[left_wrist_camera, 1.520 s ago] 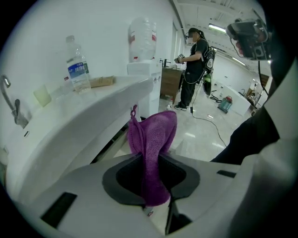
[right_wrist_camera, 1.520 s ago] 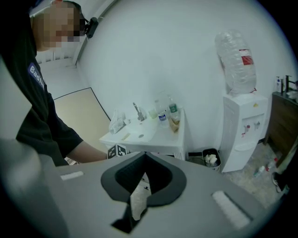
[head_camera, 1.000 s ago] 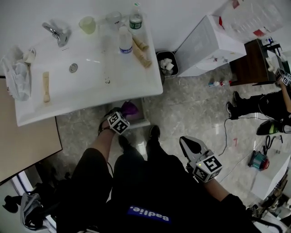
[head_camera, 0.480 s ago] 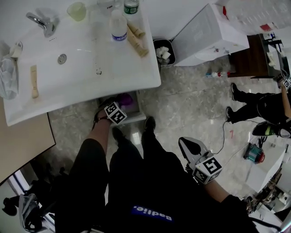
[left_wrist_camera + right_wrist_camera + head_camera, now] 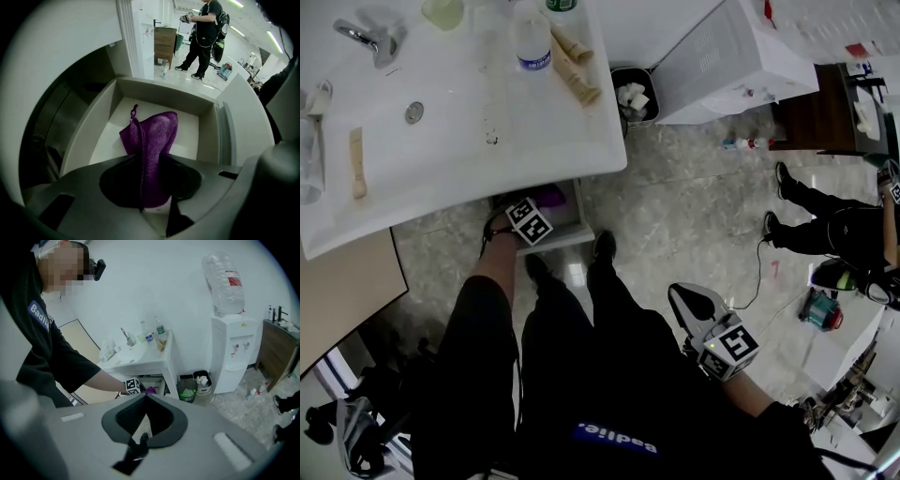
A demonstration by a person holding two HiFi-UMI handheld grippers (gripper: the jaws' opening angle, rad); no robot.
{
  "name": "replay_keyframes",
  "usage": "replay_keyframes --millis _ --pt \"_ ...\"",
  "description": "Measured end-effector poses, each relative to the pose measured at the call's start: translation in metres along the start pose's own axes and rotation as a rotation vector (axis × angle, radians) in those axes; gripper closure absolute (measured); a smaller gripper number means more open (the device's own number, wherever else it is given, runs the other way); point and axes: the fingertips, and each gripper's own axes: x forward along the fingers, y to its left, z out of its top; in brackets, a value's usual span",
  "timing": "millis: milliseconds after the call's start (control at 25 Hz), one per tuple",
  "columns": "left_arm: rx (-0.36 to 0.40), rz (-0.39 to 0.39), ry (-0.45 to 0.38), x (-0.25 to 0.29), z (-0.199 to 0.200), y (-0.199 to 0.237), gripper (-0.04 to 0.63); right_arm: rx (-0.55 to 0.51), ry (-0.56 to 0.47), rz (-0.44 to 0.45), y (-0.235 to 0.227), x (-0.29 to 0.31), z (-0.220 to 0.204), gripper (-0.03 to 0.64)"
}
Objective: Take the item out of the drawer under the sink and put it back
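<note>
Lower now, my left hand-held gripper (image 5: 149,164) is clamped on the purple cloth (image 5: 152,136) over the open drawer (image 5: 206,136); its long axis hangs downward, loop end lowest. The sink (image 5: 487,122) overhangs the drawer, with a waste bin (image 5: 633,97) near. My right hand-held gripper (image 5: 140,439) is closed, empty.

From the head view's centre, the sink (image 5: 441,141) lies at eleven o'clock, with the drawer (image 5: 565,240) open under its near edge. In the drawer hangs the cloth (image 5: 152,136), between the jaws of the left gripper (image 5: 150,187). The bin (image 5: 633,94) stands at one o'clock, just left of the water dispenser (image 5: 741,56). The right gripper (image 5: 694,305) is at four o'clock.
</note>
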Motion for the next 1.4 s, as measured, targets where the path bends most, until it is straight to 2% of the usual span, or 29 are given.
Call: replay_keyframes --millis 200,440,560,840,1160,1400 --pt "-0.011 -0.012 0.035 0.001 0.001 -0.005 0.443 -0.033 0.006 0.026 -0.004 -0.004 -0.003 0.615" --pt "-0.029 0.023 -0.028 -0.034 0.021 -0.006 0.434 -0.015 -0.055 0.066 0.003 -0.004 0.012 0.615" --pt "-0.039 0.041 -0.060 -0.061 0.025 -0.009 0.434 -0.058 -0.062 0.098 0.012 -0.003 0.020 0.615" --pt "-0.187 0.110 -0.156 -0.135 0.012 -0.018 0.434 -0.116 -0.130 0.174 0.051 -0.001 0.051 0.615" --pt "-0.384 0.163 -0.383 -0.235 0.022 -0.043 0.434 -0.189 -0.181 0.250 0.096 0.005 0.072 0.615" --pt "-0.438 0.192 -0.554 -0.309 0.023 -0.065 0.434 -0.265 -0.213 0.290 0.135 0.009 0.090 0.615"
